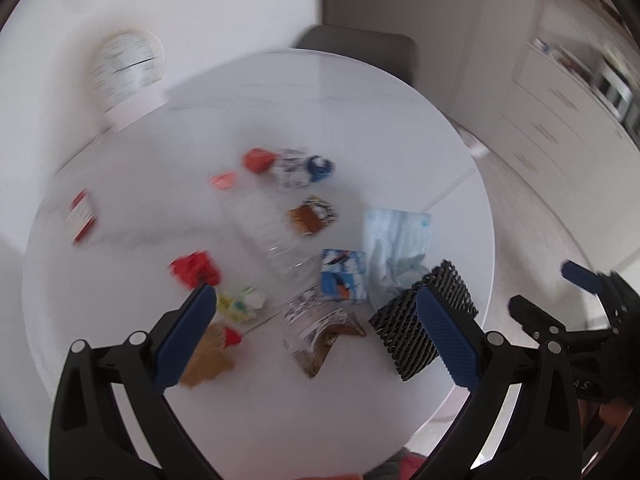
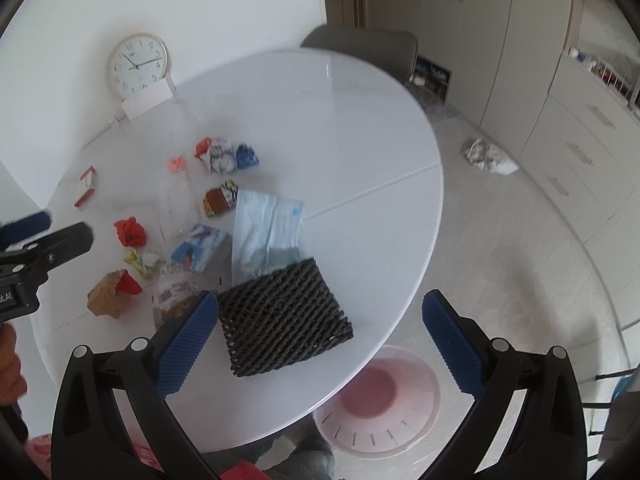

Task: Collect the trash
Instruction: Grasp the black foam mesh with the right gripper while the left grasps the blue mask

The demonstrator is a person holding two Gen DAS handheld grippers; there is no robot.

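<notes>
Right wrist view: both hand-held grippers, left [image 1: 316,320] and right [image 2: 320,320], hang released above the table [image 2: 360,128]; litter uncollected, black mesh pad [image 2: 284,316] at 6 o'clock; pink bin [image 2: 380,404] looks empty.

Right gripper [image 2: 320,340] jaws spread wide, nothing between them; black foam net [image 2: 284,316] lies just ahead, touching its left finger's tip. Beyond net, blue face mask [image 2: 266,232], then bare white table [image 2: 340,128]: free passage ahead-right. Ahead-left is crowded with wrappers, clear bottle [image 2: 178,208], and left gripper [image 2: 48,240]. Pink bin [image 2: 380,404] sits below, past the table edge.
</notes>
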